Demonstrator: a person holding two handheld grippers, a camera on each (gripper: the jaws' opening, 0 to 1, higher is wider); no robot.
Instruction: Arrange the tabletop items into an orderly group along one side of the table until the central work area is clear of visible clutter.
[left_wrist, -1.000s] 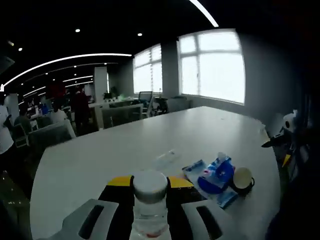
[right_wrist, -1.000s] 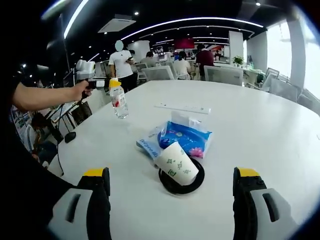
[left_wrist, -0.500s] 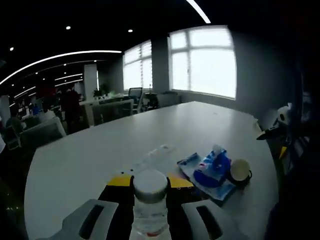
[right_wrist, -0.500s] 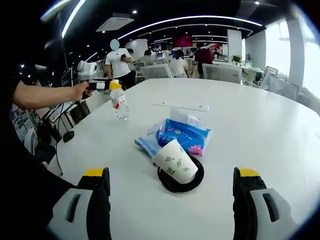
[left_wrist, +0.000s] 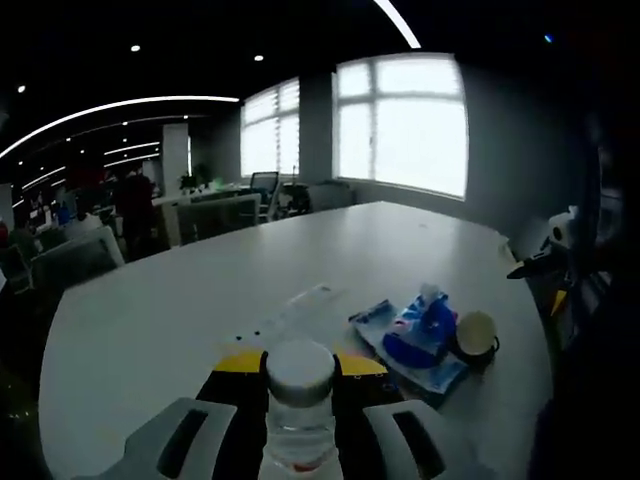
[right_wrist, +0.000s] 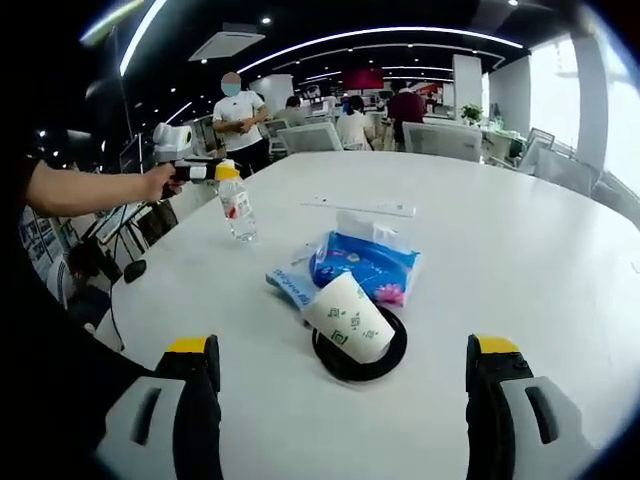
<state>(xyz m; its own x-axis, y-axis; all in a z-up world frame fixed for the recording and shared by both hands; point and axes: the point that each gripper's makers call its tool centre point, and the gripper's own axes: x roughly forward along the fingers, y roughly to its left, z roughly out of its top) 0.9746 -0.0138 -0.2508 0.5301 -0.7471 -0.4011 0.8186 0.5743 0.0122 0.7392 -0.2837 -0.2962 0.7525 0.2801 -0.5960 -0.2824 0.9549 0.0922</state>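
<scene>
My left gripper (left_wrist: 300, 365) is shut on a clear water bottle (left_wrist: 298, 400) with a white cap that fills the space between its jaws. In the right gripper view a hand holds that left gripper (right_wrist: 195, 171) with the bottle (right_wrist: 237, 205) upright near the table's left edge; its base looks at or just above the tabletop. My right gripper (right_wrist: 343, 348) is open, its jaws wide on either side of a paper cup (right_wrist: 347, 318) lying tilted on a black saucer (right_wrist: 372, 358). A blue tissue pack (right_wrist: 365, 262) lies right behind the cup.
A flat white strip (right_wrist: 360, 208) lies on the white table (right_wrist: 520, 250) beyond the tissue pack. The left gripper view has the tissue pack (left_wrist: 425, 335), the cup (left_wrist: 475, 333) and the strip (left_wrist: 300, 305). People and office chairs (right_wrist: 440, 148) stand past the far edge.
The left gripper's camera has swung a little, so the tissue pack and cup sit further left in its view. The right gripper's camera edged closer to the cup. The bottle stays gripped.
</scene>
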